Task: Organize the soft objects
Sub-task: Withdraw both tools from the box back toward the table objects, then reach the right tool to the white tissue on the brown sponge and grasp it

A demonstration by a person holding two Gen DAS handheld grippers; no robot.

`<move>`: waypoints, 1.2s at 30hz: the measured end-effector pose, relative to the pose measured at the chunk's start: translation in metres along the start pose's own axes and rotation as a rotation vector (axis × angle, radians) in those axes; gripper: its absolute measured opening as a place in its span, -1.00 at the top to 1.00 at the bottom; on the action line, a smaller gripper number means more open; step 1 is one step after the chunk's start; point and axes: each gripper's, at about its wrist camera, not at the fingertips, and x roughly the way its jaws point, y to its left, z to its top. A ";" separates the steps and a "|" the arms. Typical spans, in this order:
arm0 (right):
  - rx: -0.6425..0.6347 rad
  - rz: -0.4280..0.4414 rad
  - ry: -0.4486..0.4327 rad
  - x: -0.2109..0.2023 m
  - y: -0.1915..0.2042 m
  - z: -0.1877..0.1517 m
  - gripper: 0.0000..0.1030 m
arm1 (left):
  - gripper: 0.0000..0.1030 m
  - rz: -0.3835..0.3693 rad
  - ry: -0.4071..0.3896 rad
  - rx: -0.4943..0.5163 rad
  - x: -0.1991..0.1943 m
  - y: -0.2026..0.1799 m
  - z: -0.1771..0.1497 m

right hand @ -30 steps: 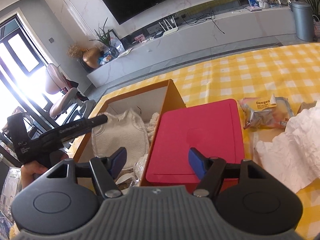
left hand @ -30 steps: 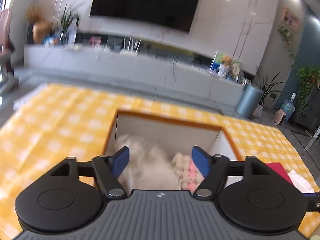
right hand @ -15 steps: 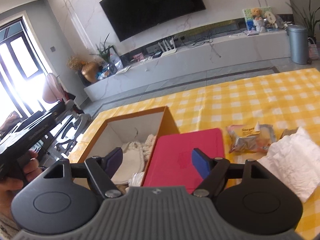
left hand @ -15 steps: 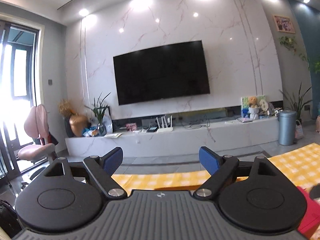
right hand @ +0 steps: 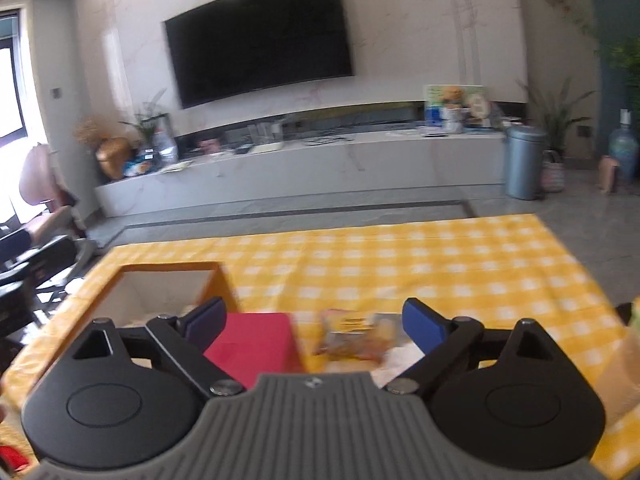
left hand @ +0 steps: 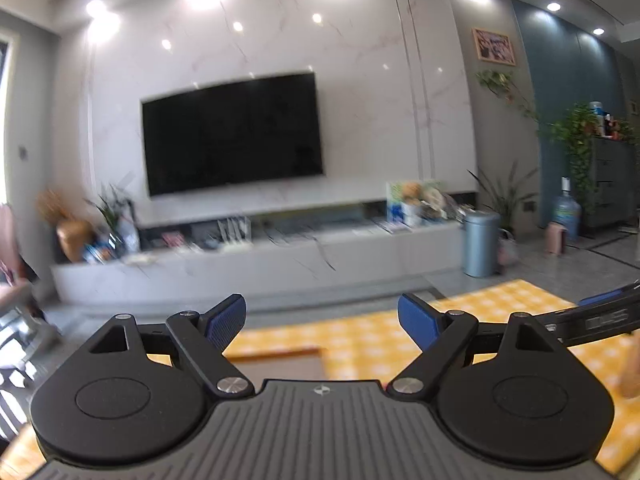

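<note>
The orange box point(right hand: 172, 268) stands open on the yellow check tablecloth point(right hand: 400, 264), and my own fingers hide most of its inside. A red lid point(right hand: 252, 336) lies flat against its right side. My right gripper point(right hand: 316, 318) hovers above the lid and a snack packet point(right hand: 352, 336); its jaws are opening with nothing between them. My left gripper point(left hand: 322, 320) is held high and nearly level, open and empty. Below it only the box's far rim point(left hand: 280, 354) shows. The right gripper point(left hand: 600, 316) reaches in at the right edge of the left wrist view.
White crumpled paper point(right hand: 400, 360) lies by the packet. Beyond the table's far edge are bare floor, a long TV console point(right hand: 300, 168), a grey bin point(right hand: 524, 160) and chairs point(right hand: 36, 248) at the left.
Both grippers have risen and drawn back from the box. The left one tilted up from the soft things in the box to face the room. The right jaws have spread wider.
</note>
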 end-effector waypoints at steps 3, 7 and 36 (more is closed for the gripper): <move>0.055 -0.071 0.053 0.017 -0.034 -0.005 -0.81 | -0.95 -0.030 0.047 0.008 0.012 -0.029 -0.003; 0.077 -0.152 0.139 0.035 -0.074 -0.018 -0.81 | -0.95 -0.079 0.082 0.013 0.023 -0.062 -0.020; 0.158 -0.104 0.376 0.112 -0.127 -0.056 0.32 | -0.95 -0.270 0.342 -0.011 0.030 -0.123 -0.114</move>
